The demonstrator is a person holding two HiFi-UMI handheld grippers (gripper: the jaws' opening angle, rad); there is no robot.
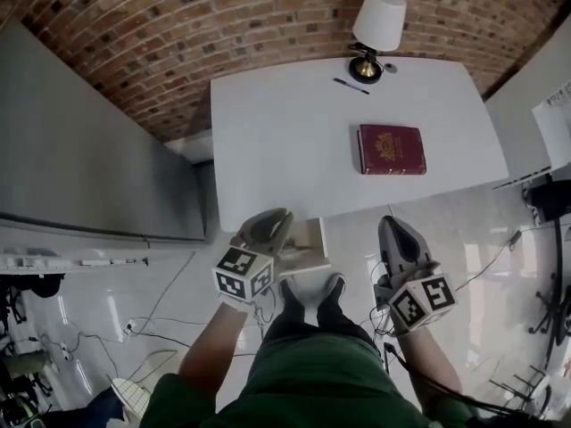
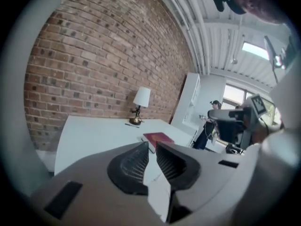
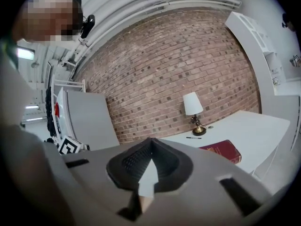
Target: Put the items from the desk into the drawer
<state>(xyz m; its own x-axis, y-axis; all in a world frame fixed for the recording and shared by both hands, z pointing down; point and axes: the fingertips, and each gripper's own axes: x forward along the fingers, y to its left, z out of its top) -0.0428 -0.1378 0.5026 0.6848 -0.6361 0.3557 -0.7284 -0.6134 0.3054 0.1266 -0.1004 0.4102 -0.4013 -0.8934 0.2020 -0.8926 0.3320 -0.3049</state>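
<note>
The job looks barely begun. The red book [image 1: 391, 149] and the pen [image 1: 351, 86] lie on the white surface [image 1: 277, 141], not in the drawer [image 1: 306, 248]. The left tongs [image 1: 268, 226] show a thin gap and hold nothing. The right tongs [image 1: 397, 232] are closed and empty.

Left gripper [image 2: 151, 147], jaws slightly apart and empty, faces a red book [image 2: 162, 137] on the white desk [image 2: 94, 133].

— From where does the head view look?
— From high above and steeply down on the desk [image 1: 285, 150], well back from it.
— And the gripper views?
— Each sits low, close behind its own jaws, facing nearly level toward the brick wall [image 2: 94, 55]. All three share the desk, lamp [image 1: 378, 20] and red book [image 1: 391, 149].
</note>
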